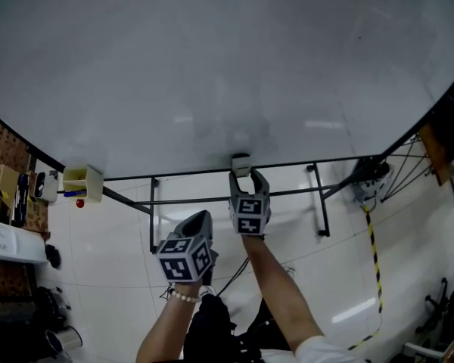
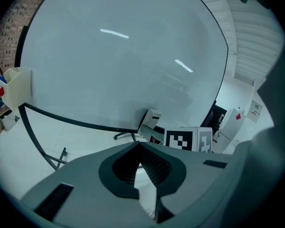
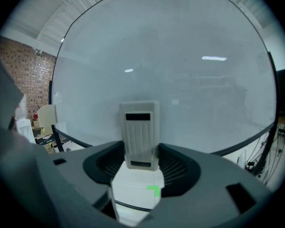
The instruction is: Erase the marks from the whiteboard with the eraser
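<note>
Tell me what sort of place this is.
Probably a workshop or lab: a large whiteboard on a metal stand, a brick wall, and a cluttered shelf at the left.

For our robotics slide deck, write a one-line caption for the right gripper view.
Right gripper clamps a grey eraser upright in front of the whiteboard, near its lower edge.

From the eraser (image 1: pixel 241 164), the whiteboard (image 1: pixel 212 66) lay wide open toward 12 o'clock. A yellow box (image 1: pixel 82 181) stuck out at 9 o'clock. Stand bars (image 1: pixel 318 201) crossed at 4 o'clock.
</note>
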